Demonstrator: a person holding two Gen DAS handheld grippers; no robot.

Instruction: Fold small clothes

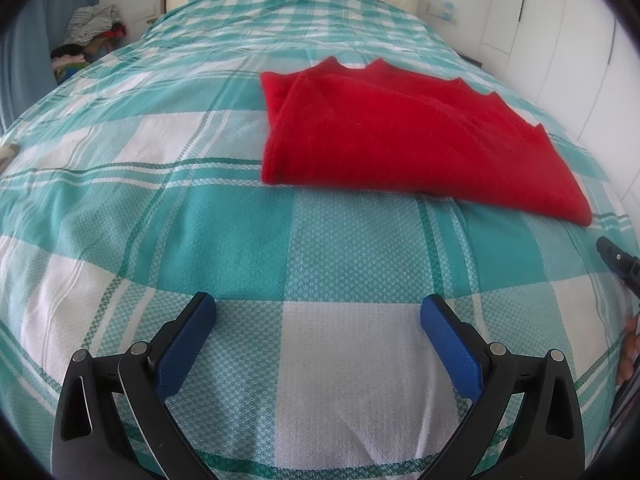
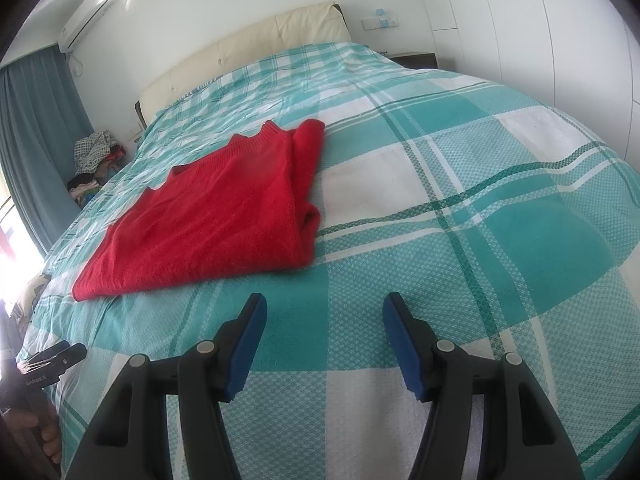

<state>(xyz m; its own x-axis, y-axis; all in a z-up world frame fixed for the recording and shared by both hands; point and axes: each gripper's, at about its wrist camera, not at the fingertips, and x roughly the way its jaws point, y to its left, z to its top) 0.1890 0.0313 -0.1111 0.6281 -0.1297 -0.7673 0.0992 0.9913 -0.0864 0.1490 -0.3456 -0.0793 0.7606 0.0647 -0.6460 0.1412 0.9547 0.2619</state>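
A red knitted garment (image 1: 400, 136) lies folded flat on the teal and white checked bedspread (image 1: 200, 208), its scalloped hem toward the headboard. In the left wrist view my left gripper (image 1: 318, 306) hovers open over bare bedspread, short of the garment's near edge, with nothing between its blue pads. In the right wrist view the same red garment (image 2: 216, 212) lies ahead and to the left. My right gripper (image 2: 324, 308) is open over the bedspread (image 2: 440, 200), just short of the garment's near right corner, and holds nothing. Each view shows the other gripper at its edge.
A cream headboard (image 2: 248, 48) stands at the far end of the bed. A pile of mixed clothes (image 1: 90, 36) sits beside the bed at the far left, near a blue curtain (image 2: 36, 128). White wardrobe doors (image 2: 520, 20) run along the right side.
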